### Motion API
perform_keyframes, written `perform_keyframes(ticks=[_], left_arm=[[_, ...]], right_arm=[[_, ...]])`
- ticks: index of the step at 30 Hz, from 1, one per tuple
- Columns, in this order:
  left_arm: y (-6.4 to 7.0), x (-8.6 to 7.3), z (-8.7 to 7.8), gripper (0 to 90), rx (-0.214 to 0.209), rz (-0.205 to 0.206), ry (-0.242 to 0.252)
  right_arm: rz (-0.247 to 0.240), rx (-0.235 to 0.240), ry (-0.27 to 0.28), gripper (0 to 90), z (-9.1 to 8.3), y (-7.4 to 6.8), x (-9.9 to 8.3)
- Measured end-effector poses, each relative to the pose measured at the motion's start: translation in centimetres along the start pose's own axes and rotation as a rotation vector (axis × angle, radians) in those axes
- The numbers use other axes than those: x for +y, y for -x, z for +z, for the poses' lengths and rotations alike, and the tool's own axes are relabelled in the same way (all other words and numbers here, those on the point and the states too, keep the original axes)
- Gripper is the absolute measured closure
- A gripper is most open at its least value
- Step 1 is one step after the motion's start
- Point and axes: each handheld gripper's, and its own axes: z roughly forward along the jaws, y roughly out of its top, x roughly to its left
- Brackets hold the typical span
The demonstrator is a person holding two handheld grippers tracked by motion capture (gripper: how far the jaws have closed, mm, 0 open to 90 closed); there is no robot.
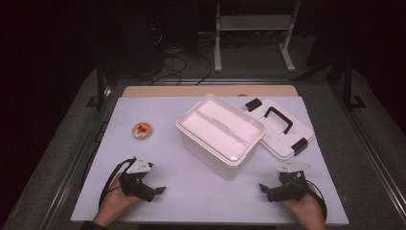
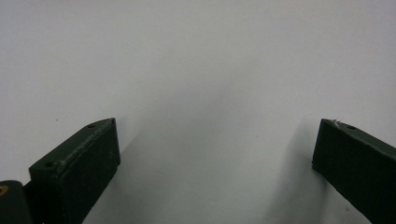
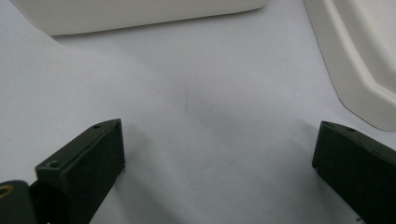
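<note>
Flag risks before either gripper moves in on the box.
1. The open white plastic storage box sits askew; a one-sided push could swing it.
2. Its white lid with black handle lies against the box, near the right gripper, easily bumped.
3. The small round roll of tape could get swept by the left gripper.

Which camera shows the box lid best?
The high view: the whole lid lies flat right of the box, black handle and latches visible. The right gripper view catches one pale edge. The left gripper view looks at table.

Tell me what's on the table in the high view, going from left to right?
left gripper → small round dish with a red piece → open white box → right gripper → white lid with black handle
</note>
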Motion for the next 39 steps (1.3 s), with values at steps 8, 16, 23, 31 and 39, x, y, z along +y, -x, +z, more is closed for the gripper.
perform_keyframes(ticks=[8, 16, 23, 31, 39], left_arm=[[0.0, 0.0, -0.2, 4.1, 0.006, -0.005, 0.01], [-0.1, 0.7, -0.5, 34.3, -0.014, 0.026, 0.026], [-0.6, 1.7, -1.1, 73.6, -0.051, -0.004, 0.016], [-2.0, 3.7, -1.7, 89.9, -0.069, -0.001, 0.031], [-3.8, 7.0, -1.8, 89.8, -0.069, 0.04, 0.055]], right_arm=[[0.003, 0.0, 0.001, 4.6, -0.1, -0.1, 0.0], [-0.018, 0.025, 0.013, 40.2, -1.1, -0.8, 0.1], [-0.021, 0.028, 0.032, 75.8, -1.7, -0.9, 0.6], [-0.039, 0.056, 0.044, 89.8, -2.0, -0.9, 1.8], [-0.068, 0.064, 0.072, 89.8, -2.1, -1.0, 3.4]])
